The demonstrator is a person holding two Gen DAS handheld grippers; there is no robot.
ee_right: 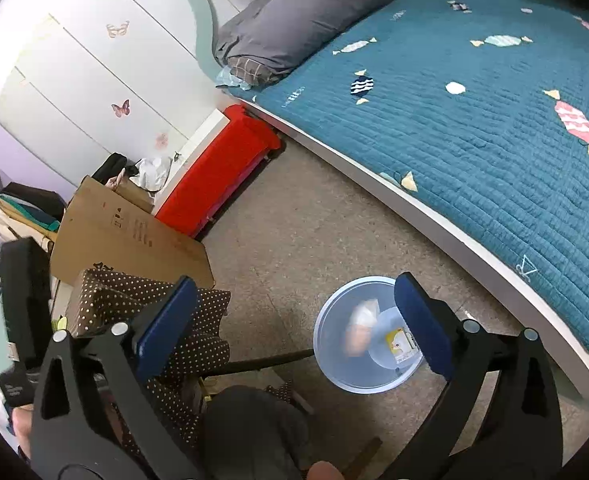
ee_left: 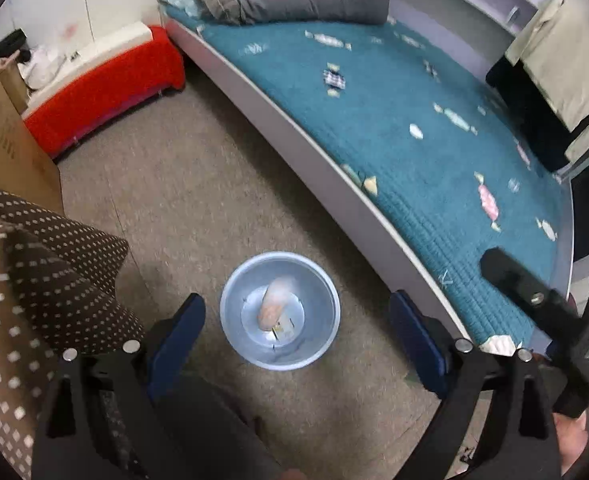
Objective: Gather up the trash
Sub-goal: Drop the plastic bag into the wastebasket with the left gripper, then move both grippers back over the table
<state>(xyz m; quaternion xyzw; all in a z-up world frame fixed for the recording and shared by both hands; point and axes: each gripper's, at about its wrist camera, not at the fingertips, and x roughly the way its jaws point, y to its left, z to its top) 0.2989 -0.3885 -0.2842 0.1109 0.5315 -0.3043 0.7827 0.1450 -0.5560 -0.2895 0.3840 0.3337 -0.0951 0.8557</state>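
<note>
A: While both my claws hang over the floor, note this: the round pale-blue plastic bin (ee_left: 280, 312) stands on the speckled beige carpet (ee_left: 198, 184) just beside the white bed frame (ee_left: 294, 132), and a blurred, pinkish-white crumpled wrapper (ee_left: 276, 302) shows inside its rim. It looks mid-fall or barely landed; I can't tell which.

B: Anything held?

A: No. My left claw (ee_left: 297, 322) is spread wide, nothing between its blue pads. My right claw (ee_right: 296, 326) is just as wide and just as empty. In its view the wrapper (ee_right: 360, 328) sits in the bin (ee_right: 334, 376) near a yellow-and-white label on the bottom.

B: Progress?

A: One piece binned, I judge. No loose litter is plain to me on the carpet. The candy shapes on the teal quilted bedspread (ee_left: 414, 92) look stitched on, not trash.

B: What's left?

A: Checking the clutter by the flat brown cardboard box (ee_right: 134, 236) and the red-covered low bench (ee_right: 218, 168).
</note>
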